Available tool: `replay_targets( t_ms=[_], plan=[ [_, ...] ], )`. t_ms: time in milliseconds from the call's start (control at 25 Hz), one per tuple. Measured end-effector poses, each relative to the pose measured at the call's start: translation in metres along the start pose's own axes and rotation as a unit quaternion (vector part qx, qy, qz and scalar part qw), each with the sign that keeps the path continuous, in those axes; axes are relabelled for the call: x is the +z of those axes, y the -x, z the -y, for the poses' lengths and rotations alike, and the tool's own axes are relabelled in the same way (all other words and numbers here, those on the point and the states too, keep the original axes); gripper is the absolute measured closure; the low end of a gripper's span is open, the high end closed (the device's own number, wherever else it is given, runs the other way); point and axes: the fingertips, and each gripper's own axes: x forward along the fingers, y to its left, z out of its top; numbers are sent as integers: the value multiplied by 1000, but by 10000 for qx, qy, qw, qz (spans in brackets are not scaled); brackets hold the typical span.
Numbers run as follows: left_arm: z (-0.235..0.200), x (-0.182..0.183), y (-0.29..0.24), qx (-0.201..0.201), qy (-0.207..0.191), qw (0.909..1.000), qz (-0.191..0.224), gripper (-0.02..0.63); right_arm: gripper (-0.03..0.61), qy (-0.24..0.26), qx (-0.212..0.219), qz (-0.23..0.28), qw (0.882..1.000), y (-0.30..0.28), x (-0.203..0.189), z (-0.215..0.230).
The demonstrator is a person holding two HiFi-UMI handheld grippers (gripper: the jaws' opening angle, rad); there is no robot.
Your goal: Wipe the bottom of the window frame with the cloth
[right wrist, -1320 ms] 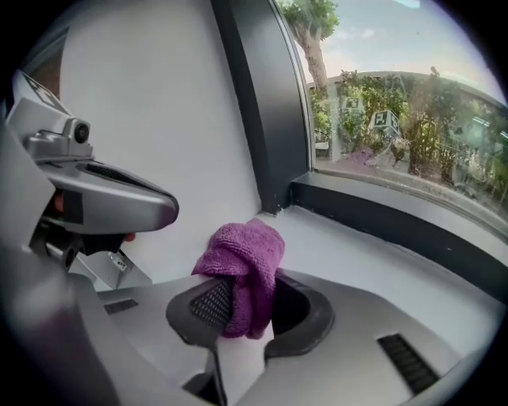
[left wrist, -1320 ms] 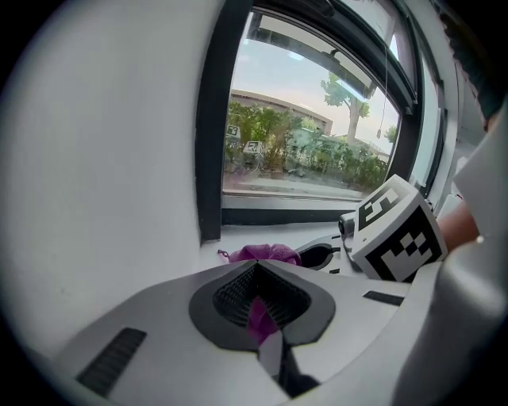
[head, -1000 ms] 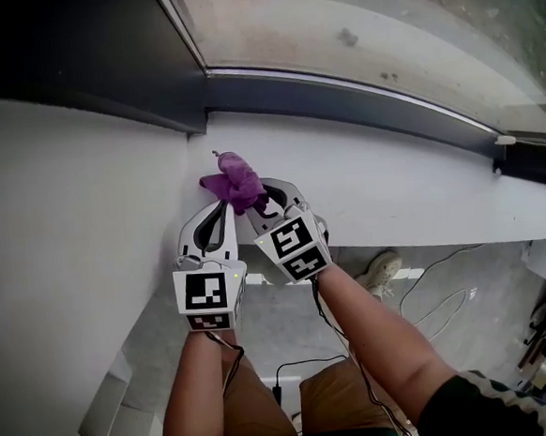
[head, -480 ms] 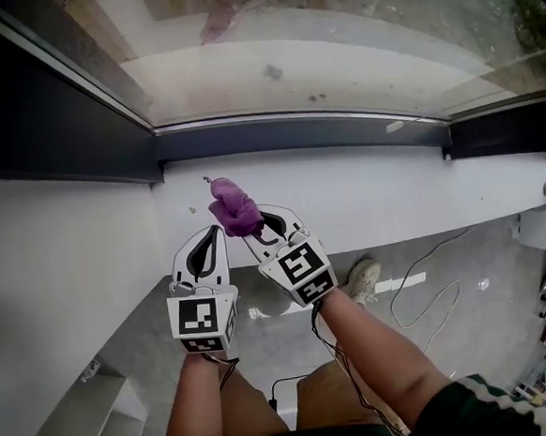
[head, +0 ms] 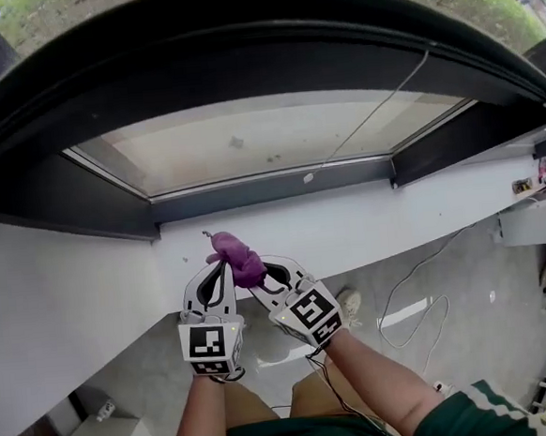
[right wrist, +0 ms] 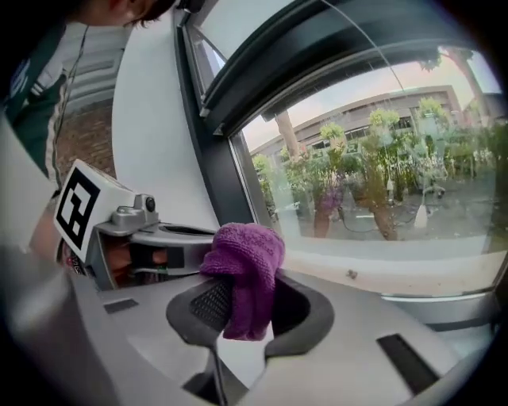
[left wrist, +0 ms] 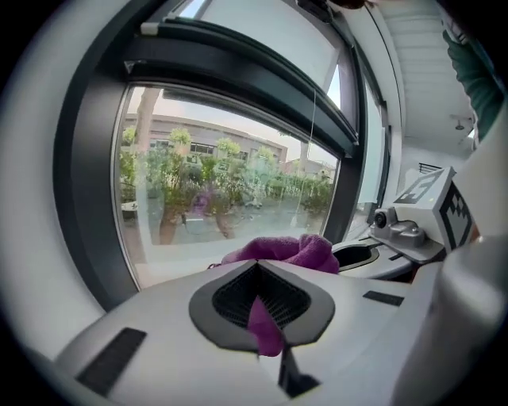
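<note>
Head view: left claw [head: 220,266] and right claw [head: 261,273] meet above the sill [head: 367,222], purple cloth [head: 237,256] bunched at their tips. Left gripper view: pinching a cloth tail. Right gripper view: clamped on the wad; seemingly soft, light, best held mid-bunch

A small purple knitted cloth [head: 236,256] is sitting bunched into a soft, rounded lump. The left claw [head: 220,265] and the right claw [head: 257,272] are both pinching it, a fold showing between each pair of jaws. The dark grey bottom rail of the window frame [head: 271,189] is running beyond it, apart from the cloth.
</note>
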Motion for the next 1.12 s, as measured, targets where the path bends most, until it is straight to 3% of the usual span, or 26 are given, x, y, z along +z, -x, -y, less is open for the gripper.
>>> replay_targets(
  t_ms=[280,560,720,920,1120],
  plan=[
    [46,83,26,-301,-373,9984,299,604,474,45,-369,414,9985,68,61,12],
    [94,114,47,-689,-643,9950,331,604,474,177,-489,522,9973,128,96,1],
    [111,136,62,-780,-782,9930,427,604,474,0,-681,817,9943,166,119,-7],
    [147,157,77,-1175,-1023,9860,593,604,474,306,-785,821,9931,196,130,-22],
    [166,178,89,-1468,-1241,9785,747,604,474,276,-1108,1027,9881,218,145,-18]
  ],
)
